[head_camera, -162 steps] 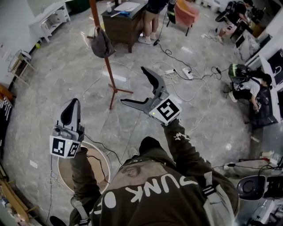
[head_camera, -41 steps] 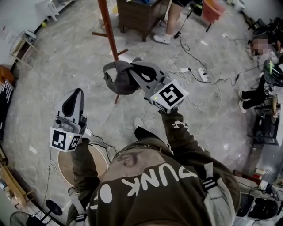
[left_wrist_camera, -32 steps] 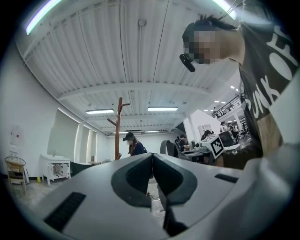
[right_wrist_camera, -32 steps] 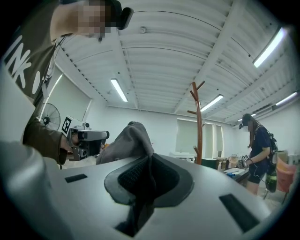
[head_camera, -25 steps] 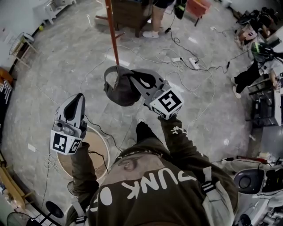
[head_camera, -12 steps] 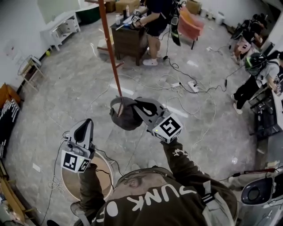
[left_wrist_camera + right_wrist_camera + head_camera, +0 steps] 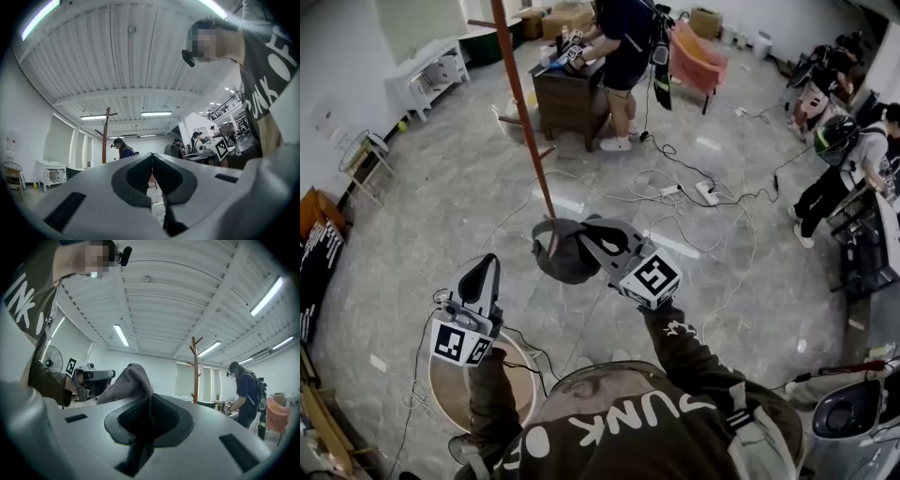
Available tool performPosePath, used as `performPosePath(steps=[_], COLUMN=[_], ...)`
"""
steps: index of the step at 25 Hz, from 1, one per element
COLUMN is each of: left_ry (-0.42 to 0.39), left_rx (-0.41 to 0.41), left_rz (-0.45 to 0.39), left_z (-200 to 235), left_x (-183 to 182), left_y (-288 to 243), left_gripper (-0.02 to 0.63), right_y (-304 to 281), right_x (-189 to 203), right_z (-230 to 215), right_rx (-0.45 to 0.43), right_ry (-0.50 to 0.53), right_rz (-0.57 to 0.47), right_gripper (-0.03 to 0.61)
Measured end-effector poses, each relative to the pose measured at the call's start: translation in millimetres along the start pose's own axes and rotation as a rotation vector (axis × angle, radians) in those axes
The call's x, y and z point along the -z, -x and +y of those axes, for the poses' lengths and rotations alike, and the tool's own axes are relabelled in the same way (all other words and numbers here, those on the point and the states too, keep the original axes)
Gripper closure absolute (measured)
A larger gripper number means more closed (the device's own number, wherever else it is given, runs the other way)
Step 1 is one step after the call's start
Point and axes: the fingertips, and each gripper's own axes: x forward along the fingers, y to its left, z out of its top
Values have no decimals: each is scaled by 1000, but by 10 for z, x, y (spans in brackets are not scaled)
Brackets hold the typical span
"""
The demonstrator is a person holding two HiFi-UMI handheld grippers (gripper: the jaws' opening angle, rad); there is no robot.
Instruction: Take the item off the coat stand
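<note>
The red-brown coat stand (image 7: pixel 524 111) rises at the upper left of the head view, its hooks out of frame. A dark grey cap (image 7: pixel 562 255) hangs in the air in front of its foot, clear of the pole. My right gripper (image 7: pixel 585 231) is shut on the cap's fabric. In the right gripper view the cap (image 7: pixel 129 382) bulges up to the left of the closed right gripper (image 7: pixel 149 398), and the stand (image 7: pixel 193 371) is far behind. My left gripper (image 7: pixel 481 269) is lower left, shut and empty; its closed tips (image 7: pixel 152 156) point toward the distant stand (image 7: pixel 105 136).
A person (image 7: pixel 623 42) stands at a dark wooden desk (image 7: pixel 567 92) beyond the stand, next to an orange chair (image 7: pixel 698 52). Cables and a power strip (image 7: pixel 706 193) lie on the floor. A round wooden stool (image 7: pixel 450 386) is below my left gripper. Seated people (image 7: pixel 853 159) are at right.
The right gripper has stayed shut on the cap and drawn it farther back from the stand pole. The view has lifted, showing more of the room. The left gripper remains shut.
</note>
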Motion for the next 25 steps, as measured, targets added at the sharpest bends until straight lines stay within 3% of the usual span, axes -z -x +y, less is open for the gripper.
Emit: performPosePath(steps=[25], left_ry=[-8], left_rx=[9], left_rz=[-7], left_z=[35], left_x=[-61], left_y=[-116], left_gripper=[609], right_y=[17], right_x=[-10], right_z=[-134], right_rx=[6], right_ry=[21], right_rz=[14], right_gripper=[543])
